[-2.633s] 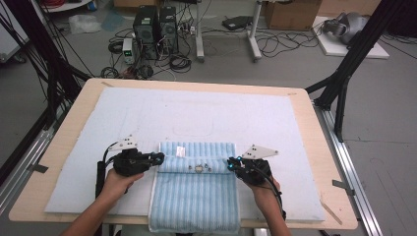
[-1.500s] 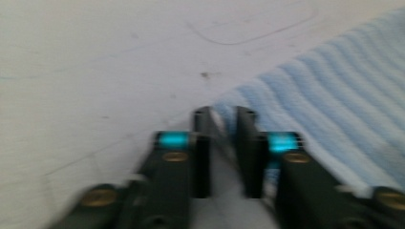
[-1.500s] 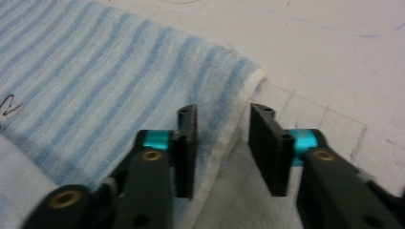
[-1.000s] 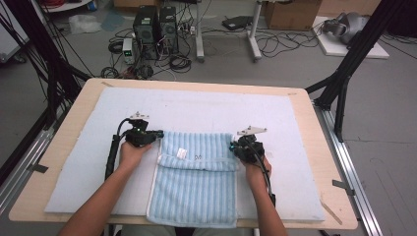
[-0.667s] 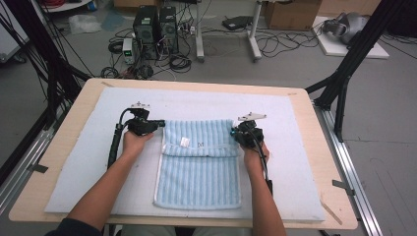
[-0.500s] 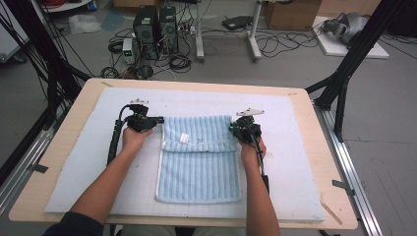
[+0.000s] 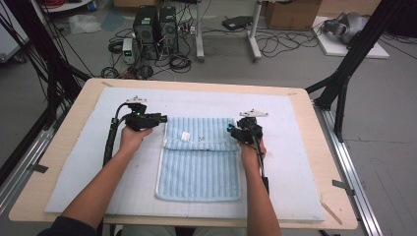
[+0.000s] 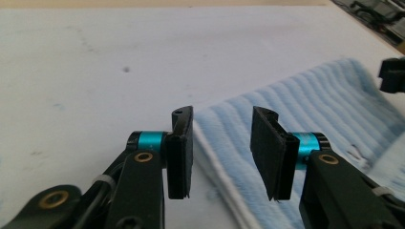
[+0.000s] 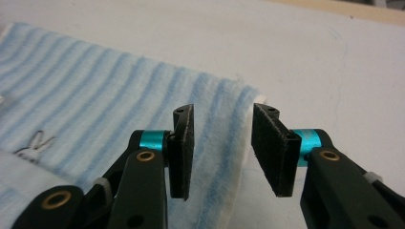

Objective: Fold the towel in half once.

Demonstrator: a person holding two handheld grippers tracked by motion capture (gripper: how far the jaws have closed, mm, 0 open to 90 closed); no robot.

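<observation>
A blue striped towel (image 7: pixel 199 160) lies flat on the white mat (image 7: pixel 305 162) in the middle of the table (image 7: pixel 74 103), its far strip folded back over itself, a small label (image 7: pixel 186 135) on that fold. At the fold's 9 o'clock end sits the left gripper (image 7: pixel 158 119), at its 3 o'clock end the right gripper (image 7: pixel 230 131), each held in a hand. In the left gripper view, the left gripper (image 8: pixel 222 138) is released, jaws parted wide, the towel's white-edged corner (image 8: pixel 239 129) showing in the gap. In the right gripper view, the right gripper (image 9: pixel 223 140) likewise gapes, gripping nothing, with the towel's edge (image 9: pixel 224 114) between its jaws. Beyond the table, cables (image 7: pixel 275 44) sprawl at 12 o'clock.
</observation>
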